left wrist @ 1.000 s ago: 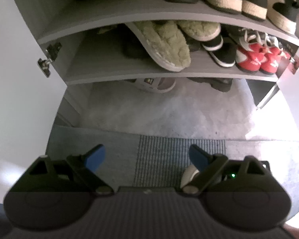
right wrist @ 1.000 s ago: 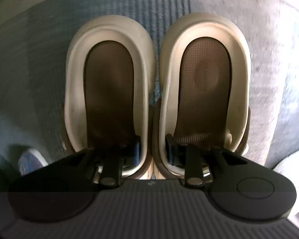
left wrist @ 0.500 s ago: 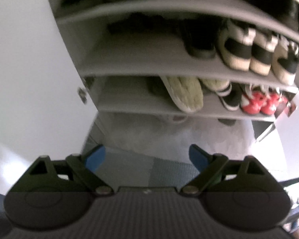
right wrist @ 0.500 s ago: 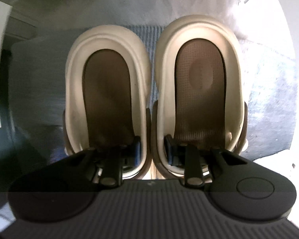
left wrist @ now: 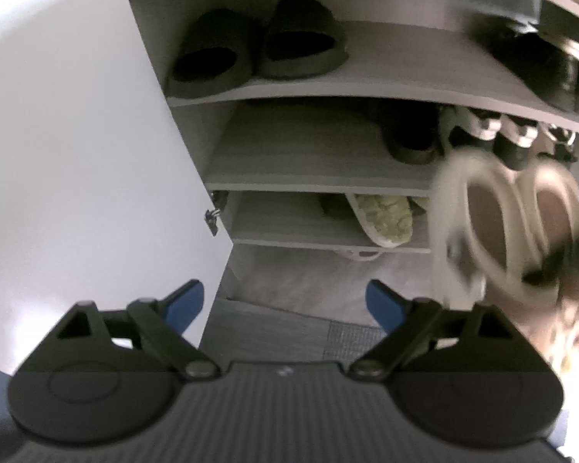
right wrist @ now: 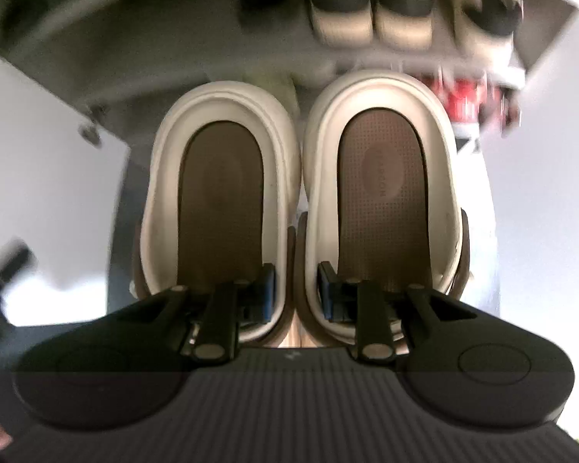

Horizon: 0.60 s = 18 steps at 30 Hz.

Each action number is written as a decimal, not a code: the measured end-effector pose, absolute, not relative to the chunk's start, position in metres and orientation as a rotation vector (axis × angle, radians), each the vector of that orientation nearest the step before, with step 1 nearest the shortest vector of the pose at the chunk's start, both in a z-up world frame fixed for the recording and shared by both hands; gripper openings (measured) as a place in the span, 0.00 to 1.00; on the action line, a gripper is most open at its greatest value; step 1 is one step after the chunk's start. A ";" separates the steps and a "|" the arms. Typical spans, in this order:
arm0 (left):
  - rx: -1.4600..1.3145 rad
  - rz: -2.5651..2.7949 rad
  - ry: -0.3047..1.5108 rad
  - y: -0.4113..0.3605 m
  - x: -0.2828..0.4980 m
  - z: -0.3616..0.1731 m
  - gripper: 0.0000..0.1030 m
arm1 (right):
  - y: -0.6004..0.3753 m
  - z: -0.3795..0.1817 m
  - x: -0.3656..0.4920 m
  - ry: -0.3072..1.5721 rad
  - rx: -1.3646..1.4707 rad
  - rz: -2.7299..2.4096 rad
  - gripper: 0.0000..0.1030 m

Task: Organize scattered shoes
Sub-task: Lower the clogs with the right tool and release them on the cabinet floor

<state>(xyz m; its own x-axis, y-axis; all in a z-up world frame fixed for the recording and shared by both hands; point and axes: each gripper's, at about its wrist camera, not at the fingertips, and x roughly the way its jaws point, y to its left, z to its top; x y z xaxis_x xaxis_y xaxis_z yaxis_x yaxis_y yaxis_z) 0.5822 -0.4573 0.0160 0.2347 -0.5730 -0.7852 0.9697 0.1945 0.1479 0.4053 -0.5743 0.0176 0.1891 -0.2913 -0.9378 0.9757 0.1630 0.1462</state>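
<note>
— Where is my left wrist camera looking from?

— It sits behind the left gripper (left wrist: 283, 303) and looks forward and down along its fingers, facing the open shoe cabinet (left wrist: 312, 181) from a little way back. I see several shelves and the white door (left wrist: 77, 154) at the left edge.

— And the right one?

— Behind the right gripper (right wrist: 296, 296), tilted more steeply down and very close: the pair of cream slippers (right wrist: 301, 193) fills the middle, with the cabinet blurred above.

— What do they share?

— The same slippers (left wrist: 505, 227) appear, blurred, at the left view's right edge, and both views take in the shelves.
</note>
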 end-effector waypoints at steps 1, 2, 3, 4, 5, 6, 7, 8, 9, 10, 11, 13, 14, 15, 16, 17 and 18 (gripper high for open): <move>0.739 -1.206 0.659 -0.457 0.581 0.019 0.90 | -0.586 0.021 0.405 0.919 0.945 -1.116 0.26; 0.740 -1.210 0.657 -0.457 0.581 0.023 0.90 | -0.595 0.033 0.407 0.908 0.921 -1.119 0.26; 0.737 -1.215 0.659 -0.457 0.580 0.026 0.90 | -0.604 0.047 0.410 0.896 0.896 -1.121 0.26; 0.736 -1.220 0.661 -0.457 0.580 0.029 0.90 | -0.614 0.062 0.414 0.880 0.870 -1.124 0.26; 0.737 -1.225 0.662 -0.458 0.579 0.031 0.90 | -0.625 0.077 0.418 0.864 0.844 -1.127 0.25; 0.738 -1.229 0.664 -0.459 0.579 0.033 0.90 | -0.632 0.085 0.421 0.857 0.830 -1.127 0.25; 0.741 -1.234 0.664 -0.460 0.578 0.034 0.90 | -0.640 0.090 0.424 0.850 0.816 -1.130 0.25; 0.747 -1.239 0.661 -0.462 0.576 0.035 0.90 | -0.647 0.094 0.426 0.842 0.802 -1.133 0.25; 0.751 -1.243 0.659 -0.463 0.575 0.035 0.90 | -0.661 0.100 0.432 0.832 0.786 -1.141 0.25; 0.753 -1.248 0.653 -0.464 0.574 0.034 0.90 | -0.671 0.105 0.434 0.819 0.792 -1.148 0.25; 0.755 -1.254 0.644 -0.467 0.573 0.033 0.90 | -0.680 0.109 0.435 0.805 0.802 -1.154 0.24; 0.757 -1.270 0.638 -0.474 0.571 0.027 0.90 | -0.691 0.111 0.439 0.792 0.798 -1.161 0.23; 0.758 -1.278 0.637 -0.477 0.570 0.023 0.90 | -0.700 0.113 0.444 0.784 0.782 -1.167 0.21; 0.758 -1.286 0.637 -0.480 0.570 0.020 0.90 | -0.703 0.115 0.446 0.776 0.759 -1.180 0.03; 0.758 -1.293 0.639 -0.483 0.569 0.016 0.90 | -0.704 0.117 0.447 0.769 0.735 -1.194 0.03; 0.757 -1.299 0.647 -0.489 0.569 0.011 0.90 | -0.714 0.126 0.447 0.733 0.694 -1.217 0.03; 0.755 -1.301 0.661 -0.495 0.570 0.006 0.90 | -0.730 0.136 0.442 0.702 0.684 -1.235 0.03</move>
<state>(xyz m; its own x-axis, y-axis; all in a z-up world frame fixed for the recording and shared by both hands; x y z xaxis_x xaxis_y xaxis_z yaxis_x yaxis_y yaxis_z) 0.5700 -0.4946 0.0064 0.1540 -0.5920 -0.7911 0.9880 0.1012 0.1166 0.4417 -0.7295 0.1360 0.1838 -0.5888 -0.7871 0.9775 0.1937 0.0833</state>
